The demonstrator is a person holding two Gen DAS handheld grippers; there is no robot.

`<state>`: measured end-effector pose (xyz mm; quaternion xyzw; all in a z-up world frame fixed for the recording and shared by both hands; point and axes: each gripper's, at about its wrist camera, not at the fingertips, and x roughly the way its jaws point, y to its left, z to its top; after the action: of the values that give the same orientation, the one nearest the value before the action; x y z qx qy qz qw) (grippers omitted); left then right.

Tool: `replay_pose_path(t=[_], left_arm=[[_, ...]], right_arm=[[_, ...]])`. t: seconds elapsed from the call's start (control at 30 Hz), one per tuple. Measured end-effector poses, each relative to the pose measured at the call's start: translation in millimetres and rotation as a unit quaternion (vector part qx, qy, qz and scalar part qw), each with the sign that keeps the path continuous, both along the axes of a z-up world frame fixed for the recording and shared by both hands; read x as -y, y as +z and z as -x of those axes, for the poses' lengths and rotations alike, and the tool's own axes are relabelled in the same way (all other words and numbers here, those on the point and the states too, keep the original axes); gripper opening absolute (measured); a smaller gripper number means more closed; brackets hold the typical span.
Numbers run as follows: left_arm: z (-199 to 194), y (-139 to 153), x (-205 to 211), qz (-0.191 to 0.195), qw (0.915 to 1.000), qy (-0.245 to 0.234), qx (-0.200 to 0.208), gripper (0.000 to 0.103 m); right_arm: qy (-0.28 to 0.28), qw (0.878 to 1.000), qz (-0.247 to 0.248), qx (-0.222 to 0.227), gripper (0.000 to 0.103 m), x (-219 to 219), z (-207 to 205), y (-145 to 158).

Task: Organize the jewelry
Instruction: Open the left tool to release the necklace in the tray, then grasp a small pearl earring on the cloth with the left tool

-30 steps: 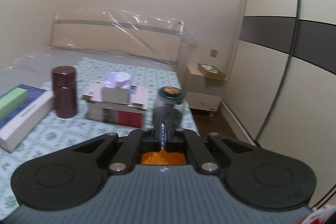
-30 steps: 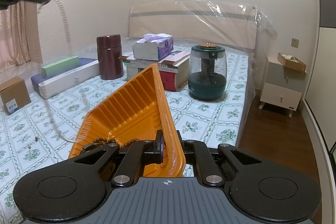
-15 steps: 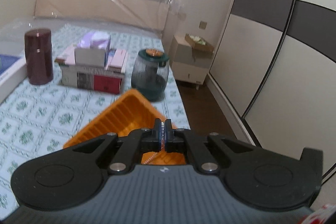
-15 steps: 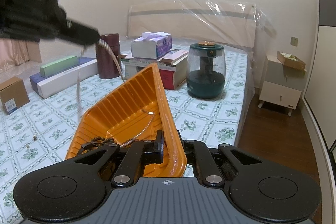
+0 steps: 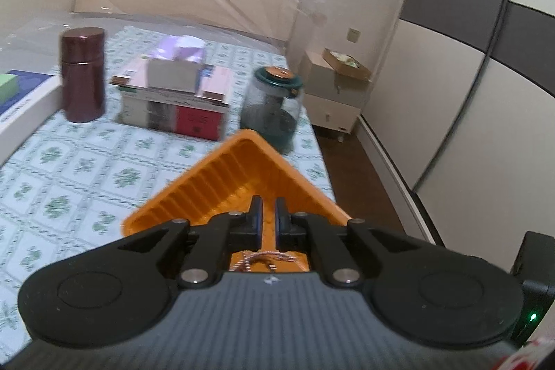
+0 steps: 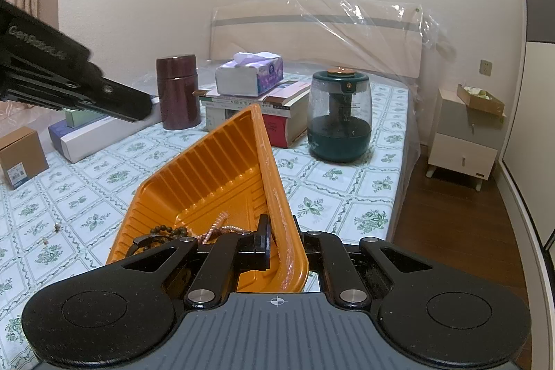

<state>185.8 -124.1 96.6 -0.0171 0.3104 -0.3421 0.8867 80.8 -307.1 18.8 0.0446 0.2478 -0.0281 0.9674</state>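
- Your right gripper (image 6: 281, 240) is clamped on the right wall of the orange ribbed plastic tray (image 6: 222, 175), near the tray's closest corner; one finger is inside the wall, the other outside.
- The tray is tilted, with its far corner raised toward the stack of books (image 6: 256, 113).
- Your left gripper (image 5: 267, 221) is above the tray. Its jaws are opening; a narrow gap shows between the pads and nothing is between them.
- In the right wrist view the left gripper (image 6: 144, 108) comes in from the left edge, above the bed and clear of the tray.
- The pale pink bead chain (image 6: 216, 227) lies on the tray floor at the low, near end.
- The dark brown wooden bead bracelet (image 6: 166, 231) lies just beside it, to its left, also in the tray.
- The tray is over the bed with the green-flower patterned sheet (image 6: 329, 193), near its right edge.
- Two small items (image 6: 57, 226) lie on the sheet to the left of the tray; they are too small to identify.
- At the far side of the bed stand a dark red cylindrical canister (image 6: 178, 92), a purple tissue box (image 6: 249, 73) on the books, and a dark green humidifier with a clear tank (image 6: 340, 117).
- A small cardboard box (image 6: 20, 155) sits at the left edge of the bed.
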Motion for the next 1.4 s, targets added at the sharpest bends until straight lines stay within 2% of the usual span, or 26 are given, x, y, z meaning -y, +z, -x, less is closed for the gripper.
replay_pose_path(t=[0.1, 0.17, 0.27, 0.43, 0.67, 0.77, 0.87, 1.23, 1.4], left_arm=[[-1, 3, -23, 0.001, 0.9994, 0.034, 0.007, 0.009], [0, 3, -43, -0.004, 0.9978, 0.065, 0.012, 0.017], [1, 1, -73, -0.017, 0.9937, 0.109, 0.019, 0.019], [2, -12, -127, -0.040, 0.9818, 0.185, 0.019, 0.021], [7, -43, -190, -0.066, 0.9613, 0.267, 0.001, 0.032], [11, -57, -201, -0.088, 0.9552, 0.283, 0.003, 0.035], [14, -72, -202, -0.103, 0.9535, 0.283, 0.004, 0.036], [8, -126, -169, -0.140, 0.9582, 0.249, 0.013, 0.035], [0, -141, -160, -0.155, 0.9593, 0.236, 0.012, 0.027]], right_arm=[[0.000, 1.000, -0.001, 0.000, 0.008, 0, 0, 0], [0.000, 1.000, 0.000, 0.000, 0.008, 0, 0, 0], [-0.001, 1.000, -0.001, -0.001, 0.008, 1, 0, 0], [-0.001, 1.000, -0.001, -0.001, 0.008, 1, 0, 0], [-0.001, 1.000, 0.001, -0.001, 0.008, 1, 0, -1], [-0.002, 1.000, 0.002, -0.002, 0.008, 2, 0, -2], [-0.003, 1.000, 0.004, -0.003, 0.008, 3, 1, -3], [-0.004, 1.000, 0.006, -0.003, 0.008, 7, 0, -7], [-0.005, 1.000, 0.005, -0.006, 0.008, 7, -1, -7]])
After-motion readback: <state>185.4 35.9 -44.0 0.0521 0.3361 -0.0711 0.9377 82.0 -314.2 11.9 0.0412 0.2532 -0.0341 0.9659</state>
